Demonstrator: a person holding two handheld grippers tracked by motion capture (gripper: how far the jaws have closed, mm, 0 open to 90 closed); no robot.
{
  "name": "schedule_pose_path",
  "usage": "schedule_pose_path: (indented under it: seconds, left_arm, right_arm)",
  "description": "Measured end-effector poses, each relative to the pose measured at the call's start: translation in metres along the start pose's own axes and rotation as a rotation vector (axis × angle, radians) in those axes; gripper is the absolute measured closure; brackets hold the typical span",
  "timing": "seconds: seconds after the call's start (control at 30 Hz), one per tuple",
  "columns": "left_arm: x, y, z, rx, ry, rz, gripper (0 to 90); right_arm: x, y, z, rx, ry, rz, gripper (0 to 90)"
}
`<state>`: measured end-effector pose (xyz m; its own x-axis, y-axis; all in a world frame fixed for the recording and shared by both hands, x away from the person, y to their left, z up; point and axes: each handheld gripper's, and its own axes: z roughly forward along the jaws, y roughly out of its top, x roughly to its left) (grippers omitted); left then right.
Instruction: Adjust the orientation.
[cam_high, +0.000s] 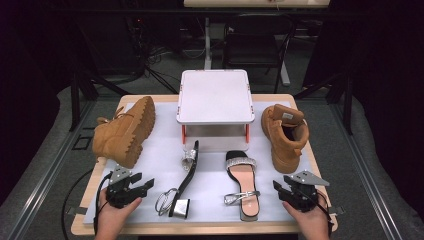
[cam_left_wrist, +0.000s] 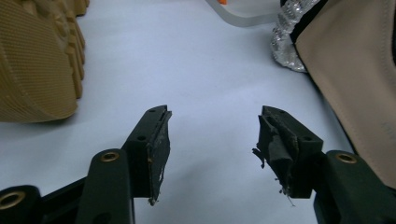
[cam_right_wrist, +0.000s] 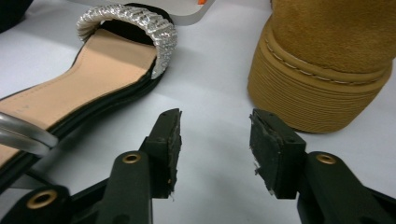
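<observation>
At the left of the high view a tan suede lace-up boot with a thick lugged sole (cam_high: 124, 131) lies on its side on the white mat (cam_high: 210, 197) that covers the wooden table (cam_high: 80, 227), its tread facing the middle of the frame. Below it, at the lower left, the left gripper (cam_high: 148, 184) rests in a hand (cam_high: 116, 217), and the left gripper view shows its two black jaws standing well apart over bare mat with nothing between them, the boot's sole at that frame's upper left and a beige insole at its right edge. Just right of this gripper in the high view a black flat sandal with a silver sparkly band and silver ankle strap (cam_high: 184, 181) lies on its edge, running up toward the centre. At upper centre stands a white plastic two-tier rack with orange posts (cam_high: 215, 97). Below its right corner the matching black sandal with beige insole (cam_high: 243, 186) lies flat, sole down. At the lower right the right gripper (cam_high: 276, 186) sits in the other hand (cam_high: 311, 220), just beside that sandal; the right gripper view shows its jaws parted and empty, sandal at left and boot heel at upper right. Above it the second tan suede boot (cam_high: 285, 135) stands upright at the right of the mat.
</observation>
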<state>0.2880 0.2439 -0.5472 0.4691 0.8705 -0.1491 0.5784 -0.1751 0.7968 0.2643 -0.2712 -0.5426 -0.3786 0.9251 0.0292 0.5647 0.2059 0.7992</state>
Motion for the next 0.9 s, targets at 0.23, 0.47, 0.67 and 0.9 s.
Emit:
schedule_pose_path:
  seconds: [0.23,0.47,0.67,0.9]
  left_arm:
    - [-0.0024,-0.0029,0.0028,0.024,-0.008,-0.011,54.0]
    - [-0.0026,-0.0030,-0.0005,0.038,-0.018,-0.014,51.3]
    - [-0.0054,-0.0008,-0.0001,0.042,-0.025,-0.011,51.4]
    - [-0.0097,0.0010,-0.0051,0.036,-0.049,-0.011,52.6]
  right_arm:
    - [0.0013,0.0018,0.0030,-0.022,0.020,0.032,62.2]
    - [0.0047,-0.0007,0.0015,-0.007,0.009,0.019,57.4]
    - [0.0008,-0.0001,0.0035,-0.004,0.008,0.026,57.3]
    - [0.0017,0.0006,0.0021,-0.016,-0.001,0.026,57.3]
